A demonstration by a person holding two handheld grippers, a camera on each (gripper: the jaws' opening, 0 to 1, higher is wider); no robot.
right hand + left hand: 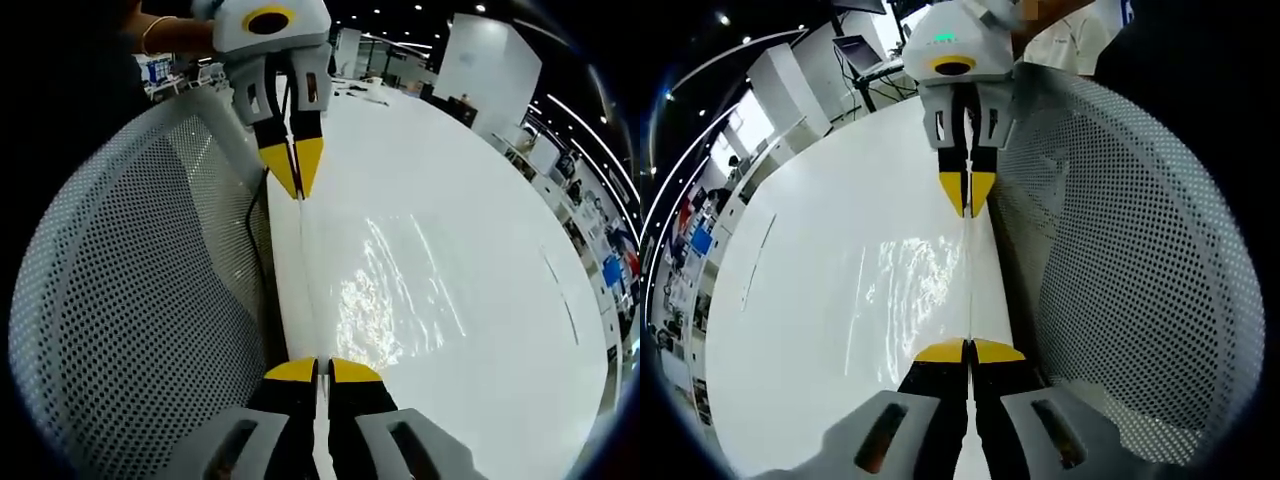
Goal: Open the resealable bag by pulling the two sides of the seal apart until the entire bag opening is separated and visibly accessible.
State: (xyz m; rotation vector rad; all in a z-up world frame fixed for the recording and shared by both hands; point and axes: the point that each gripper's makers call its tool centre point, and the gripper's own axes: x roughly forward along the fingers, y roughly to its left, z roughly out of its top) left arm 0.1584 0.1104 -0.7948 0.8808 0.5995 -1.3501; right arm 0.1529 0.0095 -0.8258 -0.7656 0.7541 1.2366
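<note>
The bag (910, 290) was clear, thin, glossy plastic with wrinkled glare, held up between the two grippers, its top edge stretched in a straight line over the white bench (800, 330). The left hand-held gripper (969, 352) was clenched on one end of that edge, and the right hand-held gripper (313, 371) was clenched on the other end; each had black jaws with yellow tips. The seal looked unseparated: no gap along the strip, so the pulling apart was likely all left to do. The bench was smooth, white and glossy. Just beside the bag stood a curved white perforated panel (130, 290), maybe a mesh chair back, dotted with small round holes.
</note>
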